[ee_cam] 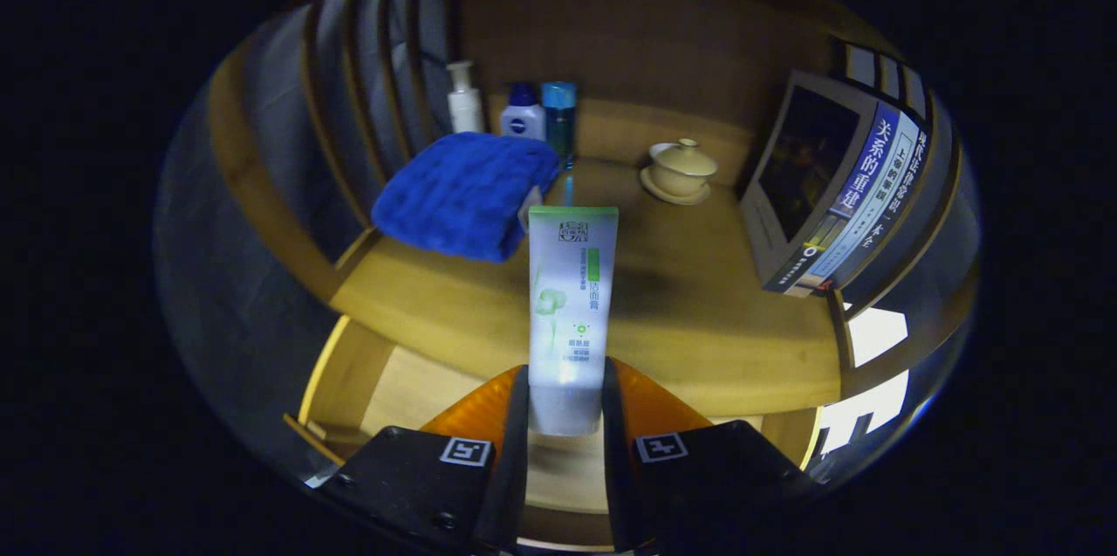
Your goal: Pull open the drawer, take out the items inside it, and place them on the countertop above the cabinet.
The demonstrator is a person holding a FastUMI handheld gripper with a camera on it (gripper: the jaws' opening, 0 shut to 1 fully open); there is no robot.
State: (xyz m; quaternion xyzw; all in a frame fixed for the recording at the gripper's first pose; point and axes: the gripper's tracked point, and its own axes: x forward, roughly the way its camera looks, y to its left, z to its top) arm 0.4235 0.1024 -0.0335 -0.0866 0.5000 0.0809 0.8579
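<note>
Facial-cleanser tube (572,303), light, soft-walled and likely slick, sits clamped at its lower end between the gripper (565,403) jaws, held over the bench (698,312) front edge, blue towel (467,189) beyond-left of it, lidded cup (681,169) beyond-right.

The wooden table (698,312) is the top of a cabinet, closed in behind by a wooden back panel. A folded blue towel (467,189) lies on its left part. Behind the towel, along the back, stand a white pump bottle (463,98), a small white bottle with a blue cap (523,113) and a teal bottle (559,118), close side by side. Well to the right of them sits a cream lidded teacup on its saucer (679,172). At the right end a book (829,189) stands upright, leaning.
</note>
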